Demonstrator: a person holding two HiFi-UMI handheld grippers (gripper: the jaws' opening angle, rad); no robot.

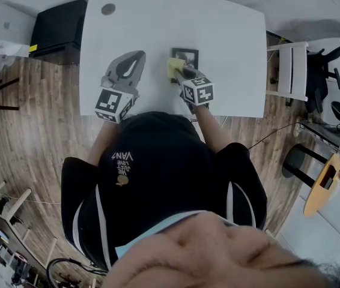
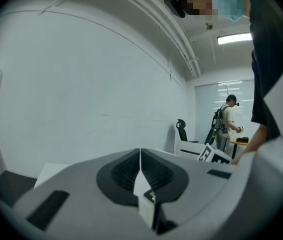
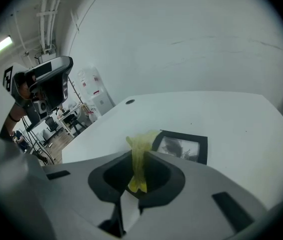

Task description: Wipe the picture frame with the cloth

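Right gripper pinching yellow cloth at the frame's edge on a table; left gripper pressed together, empty.

White rectangular surface with rounded corners, standing on a wood floor. A black picture frame lies flat near its centre, closer to the near edge. A yellow cloth sits at the frame's left side. A round dark disc sits by the far left corner.
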